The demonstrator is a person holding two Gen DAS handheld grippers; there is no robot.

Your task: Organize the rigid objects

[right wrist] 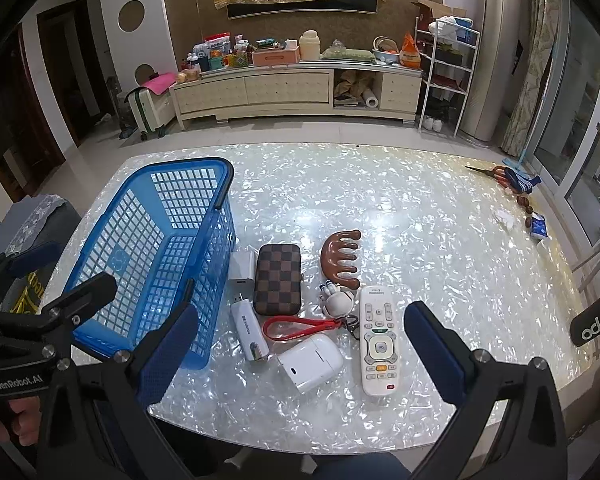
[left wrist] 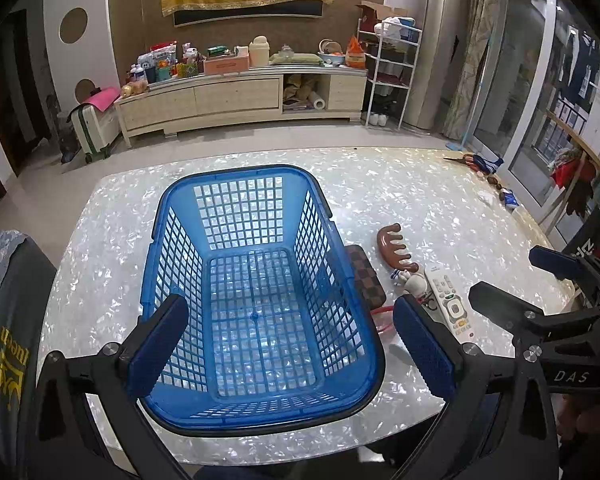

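Note:
An empty blue mesh basket [left wrist: 260, 184] [right wrist: 100, 232] stands on the left of the pearly table. Right of it lie a white charger [right wrist: 243, 266], a white USB stick [right wrist: 249, 332], a checkered brown case [right wrist: 279, 280] [left wrist: 366, 276], a brown wooden comb [right wrist: 340, 258] [left wrist: 394, 246], a white astronaut keychain with red strap [right wrist: 300, 328], a white earbud case [right wrist: 310, 362] and a white remote [right wrist: 380, 346] [left wrist: 450, 304]. My left gripper [left wrist: 292, 338] is open above the basket's near end. My right gripper [right wrist: 300, 356] is open above the earbud case, holding nothing.
Scissors [right wrist: 496, 172], small dark beads and a blue packet [right wrist: 538, 228] lie along the table's far right edge [right wrist: 560, 264]. A cushioned chair [left wrist: 4, 280] stands at the table's left. A cluttered cabinet [right wrist: 296, 88] stands beyond the floor.

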